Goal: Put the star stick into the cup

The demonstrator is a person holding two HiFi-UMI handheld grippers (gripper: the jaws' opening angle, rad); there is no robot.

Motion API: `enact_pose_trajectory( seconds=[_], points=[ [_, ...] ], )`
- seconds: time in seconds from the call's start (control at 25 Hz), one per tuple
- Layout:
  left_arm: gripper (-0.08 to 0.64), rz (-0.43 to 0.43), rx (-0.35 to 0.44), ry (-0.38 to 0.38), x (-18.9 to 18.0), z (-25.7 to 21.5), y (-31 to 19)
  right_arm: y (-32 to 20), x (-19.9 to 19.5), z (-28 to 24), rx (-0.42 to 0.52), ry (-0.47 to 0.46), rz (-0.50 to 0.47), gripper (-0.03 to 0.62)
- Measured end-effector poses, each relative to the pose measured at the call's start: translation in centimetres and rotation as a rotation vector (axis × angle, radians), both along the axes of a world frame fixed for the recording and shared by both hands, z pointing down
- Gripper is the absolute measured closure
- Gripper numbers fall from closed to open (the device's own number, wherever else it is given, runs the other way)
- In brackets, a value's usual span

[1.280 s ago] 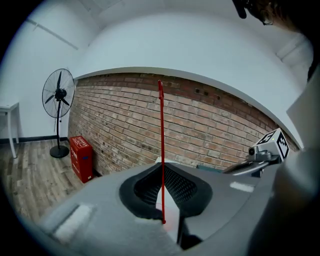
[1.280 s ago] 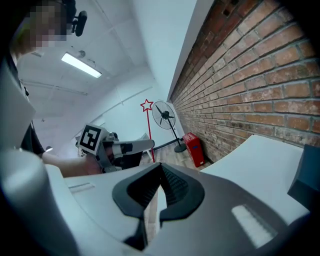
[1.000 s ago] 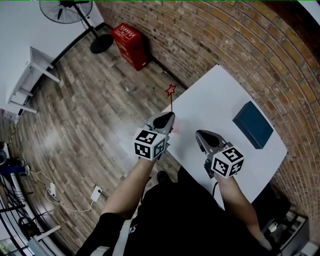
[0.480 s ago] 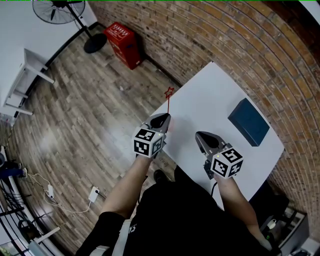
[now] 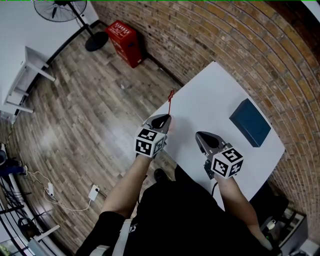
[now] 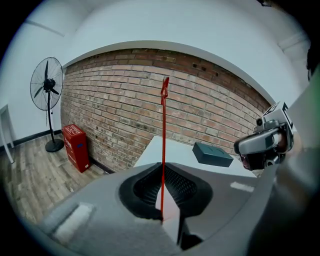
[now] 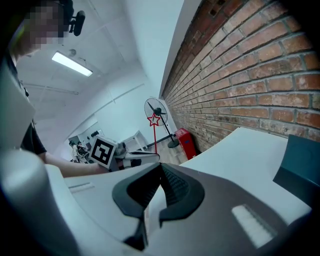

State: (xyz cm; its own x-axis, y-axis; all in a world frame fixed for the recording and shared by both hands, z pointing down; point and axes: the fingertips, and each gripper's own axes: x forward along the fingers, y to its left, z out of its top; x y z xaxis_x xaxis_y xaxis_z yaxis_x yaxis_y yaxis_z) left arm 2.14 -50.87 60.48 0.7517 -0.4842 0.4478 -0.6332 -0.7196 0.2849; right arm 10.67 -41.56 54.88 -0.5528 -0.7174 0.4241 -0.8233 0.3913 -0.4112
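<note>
Two claws (image 5: pixel 166 119) (image 5: pixel 200 135), one star stick (image 5: pixel 170 100), one table (image 5: pixel 210 97), one blue box (image 5: pixel 250 123), one red box (image 5: pixel 125 36), one fan (image 5: pixel 60 8).

The room was brightly and evenly lit, a ceiling strip light (image 7: pixel 71 64) glowing in the right gripper view; the white table (image 5: pixel 210 107) read bright, its shadows faint. Every view bowed at the edges, the brick wall (image 6: pixel 125 100) curving, the gripper views' corners dark; the left gripper (image 6: pixel 162 212) and right gripper (image 7: pixel 149 202) looked soft near the lens; the star stick (image 6: pixel 163 145) was crisp.

no readable text, red crate (image 5: pixel 123 35) print blurred
</note>
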Motion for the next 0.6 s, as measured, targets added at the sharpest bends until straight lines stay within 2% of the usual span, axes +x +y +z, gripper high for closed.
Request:
enact_pose_trajectory(
  seconds=[0.24,0.6],
  points=[
    [0.532,0.001,-0.017,-0.025,-0.23,1.00,0.47,0.13,0.14,0.07,-0.005,-0.016,0.004,0.592],
    [0.531,-0.018,-0.020,-0.021,-0.93,0.96,0.56,0.22,-0.10,0.07,-0.008,-0.025,-0.002,0.592]
  ],
)
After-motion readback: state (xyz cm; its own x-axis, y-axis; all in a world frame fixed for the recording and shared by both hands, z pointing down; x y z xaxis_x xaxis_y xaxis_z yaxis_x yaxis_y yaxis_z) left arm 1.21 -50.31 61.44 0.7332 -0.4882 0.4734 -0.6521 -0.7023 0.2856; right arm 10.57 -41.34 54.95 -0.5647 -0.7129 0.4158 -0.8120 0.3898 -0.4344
